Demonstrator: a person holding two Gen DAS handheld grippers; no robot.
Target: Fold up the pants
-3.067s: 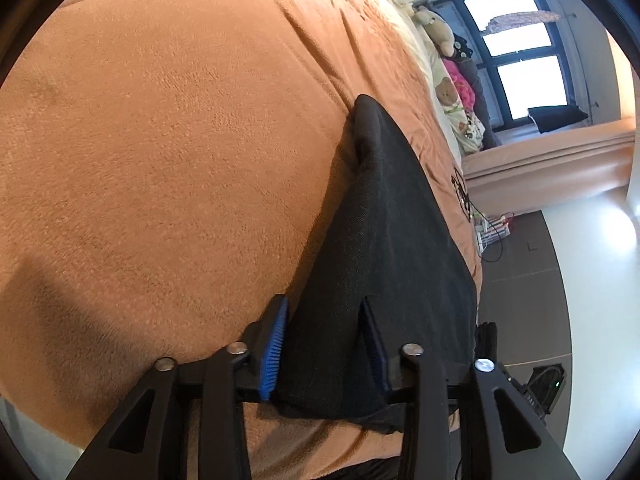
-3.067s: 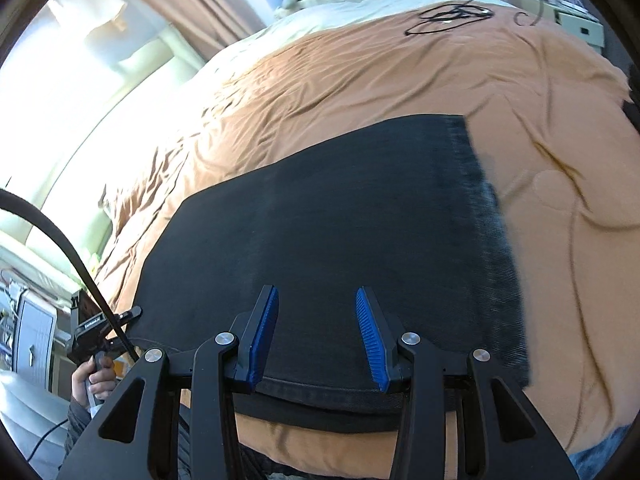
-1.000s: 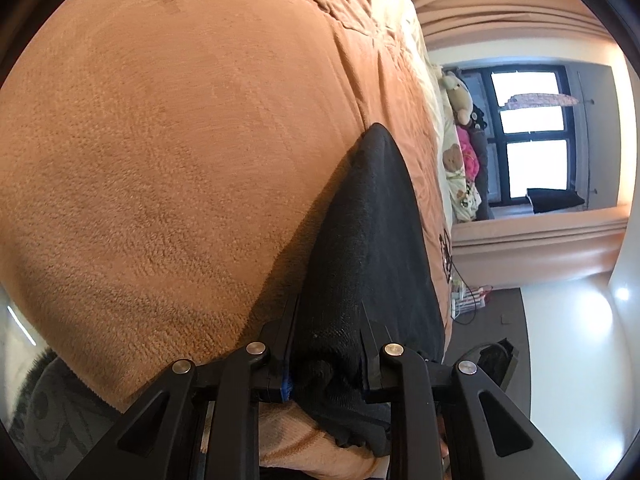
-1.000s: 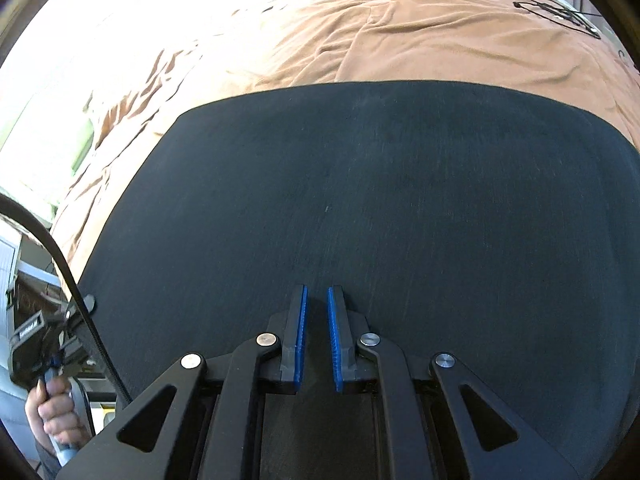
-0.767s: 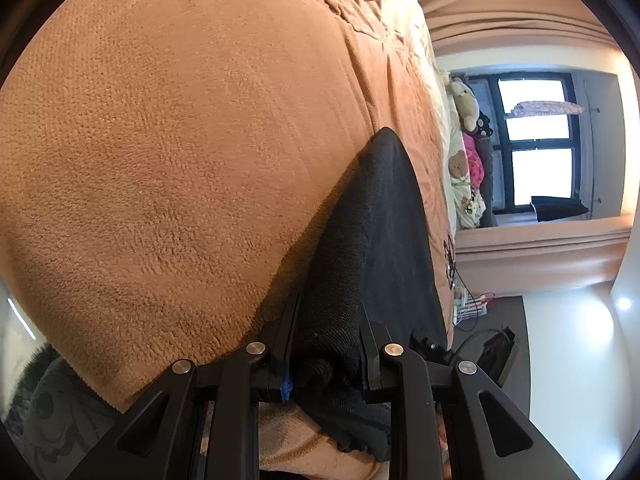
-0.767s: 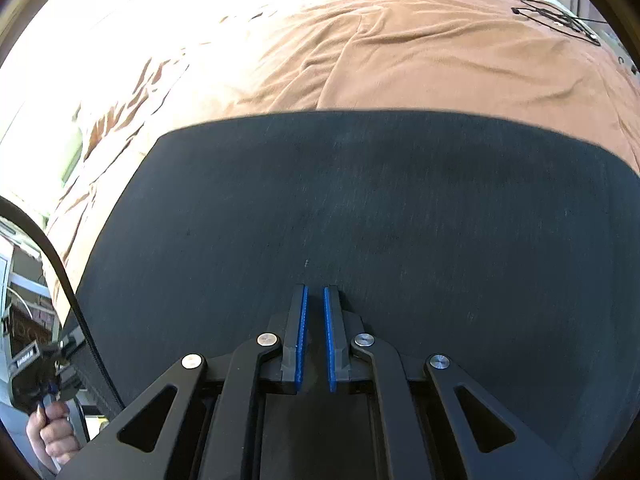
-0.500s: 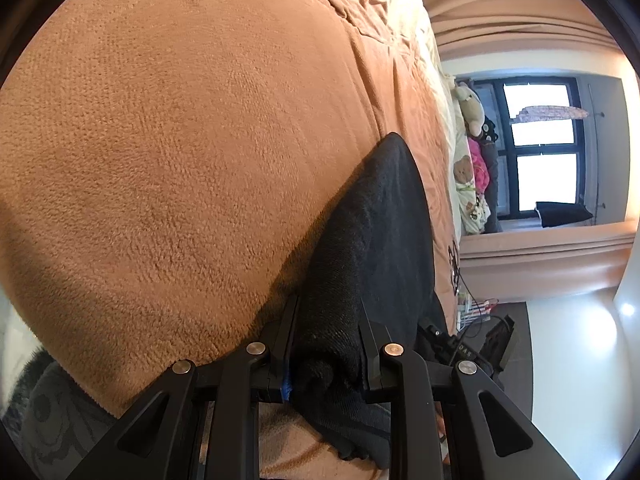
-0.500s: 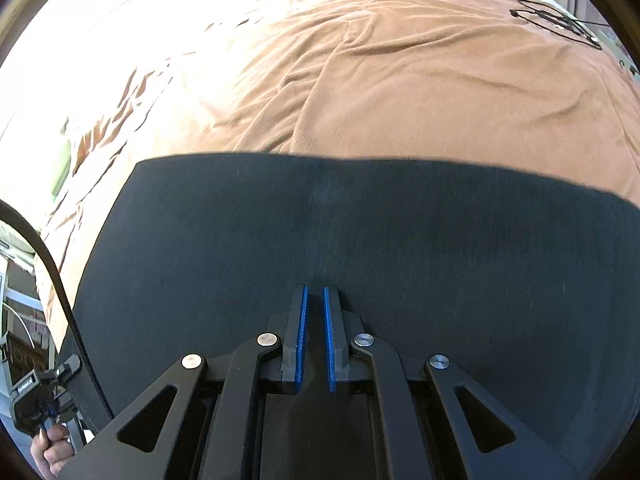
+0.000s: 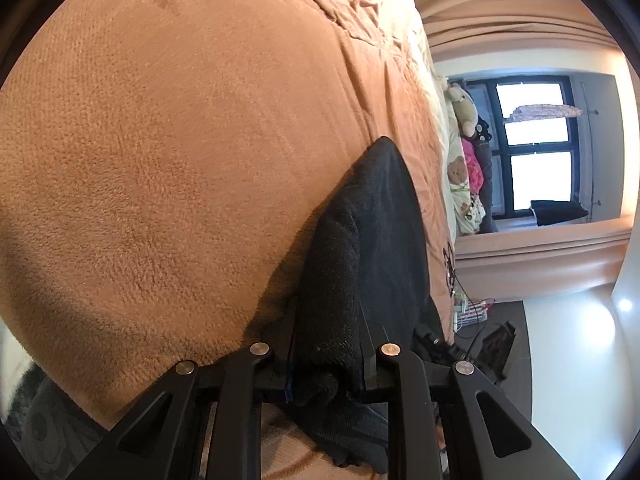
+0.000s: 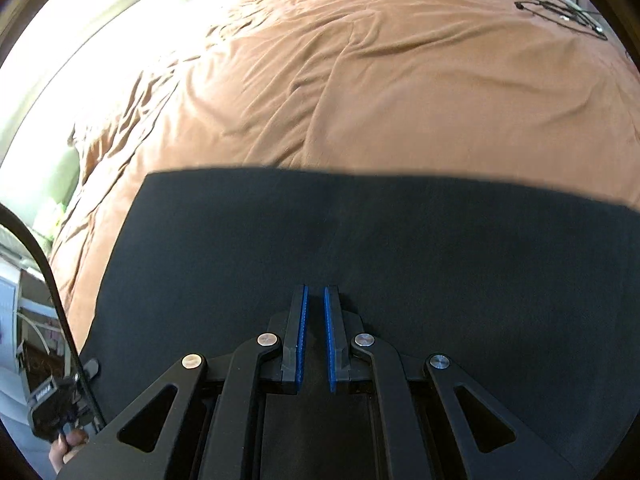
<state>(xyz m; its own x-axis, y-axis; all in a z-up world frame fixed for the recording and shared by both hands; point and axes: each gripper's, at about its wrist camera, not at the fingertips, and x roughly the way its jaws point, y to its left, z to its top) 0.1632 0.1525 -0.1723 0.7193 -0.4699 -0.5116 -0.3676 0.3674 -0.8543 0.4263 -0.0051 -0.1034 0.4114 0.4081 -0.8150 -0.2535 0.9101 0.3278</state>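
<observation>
Left tongs (image 9: 328, 344) closing, pinching bunched black pants (image 9: 372, 240); right tongs (image 10: 314, 336) pressed together over them.

Bed (image 9: 160, 160): covered w/ orange-brown fleece blanket (image 10: 400, 100), creased and rumpled toward far side. Pale sheet/pillow strip (image 9: 438, 92) along head end.

Soft toys (image 9: 464, 100): beige plush at head end; teddy-print fabric (image 9: 458, 170) and bright pink item (image 9: 474, 168) next to it.

Black cable (image 10: 560, 10): tangled coil lying on blanket near far corner.

Window (image 9: 532, 144): dark frame, bright panes, patterned cloth (image 9: 546, 111) hanging across upper part. Dark cushion (image 9: 558, 210) on sill.

Curtains (image 9: 520, 40): peach/tan, either side of window.

Floor (image 9: 516, 312): dark; misc. small items and wires beside bed, too small to ID.
</observation>
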